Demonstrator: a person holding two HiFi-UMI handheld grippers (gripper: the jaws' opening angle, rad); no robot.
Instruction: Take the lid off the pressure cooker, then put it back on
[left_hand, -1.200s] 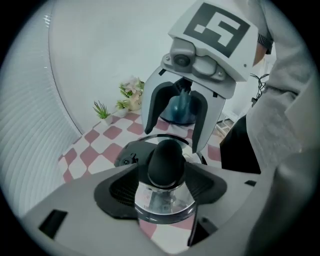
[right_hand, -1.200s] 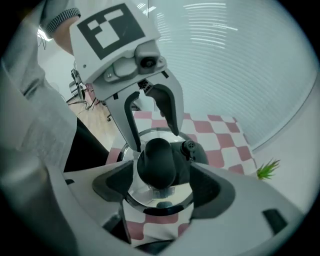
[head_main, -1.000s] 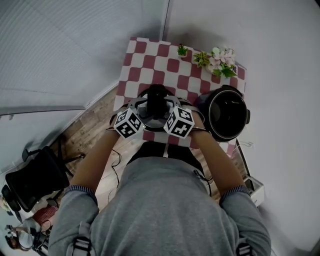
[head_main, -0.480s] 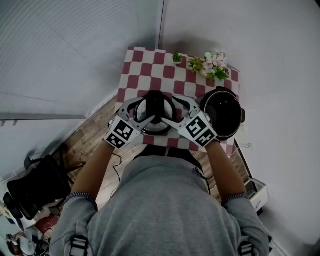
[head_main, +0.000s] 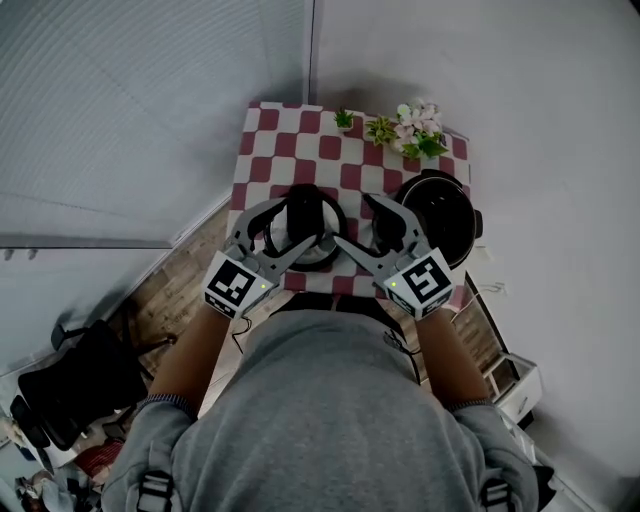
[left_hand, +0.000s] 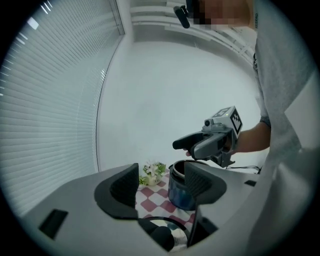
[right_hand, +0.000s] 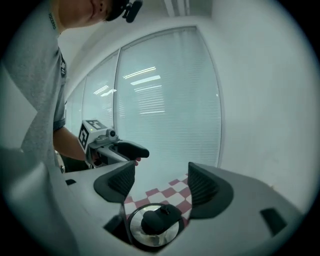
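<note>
We wear a plain grey long-sleeve top (head_main: 330, 420); the sleeves end in darker ribbed cuffs (head_main: 160, 378). Two straps (head_main: 160, 492) w/ grey buckles run over the shoulders, and a small black cam (right_hand: 131, 10) is fixed up at our head. The left gripper (head_main: 285, 225) & right gripper (head_main: 358, 222) have pale grey plastic shells, curved fingers and dark ribbed pads (left_hand: 125, 186) on the inner faces. Behind each gripper's jaws sits a white cube (head_main: 232, 283) w/ black square markers and a tiny green light. A thin black cable (head_main: 236, 325) trails back from the left gripper. The right gripper's jaws have just closed in slightly, w/ nothing btw them.
</note>
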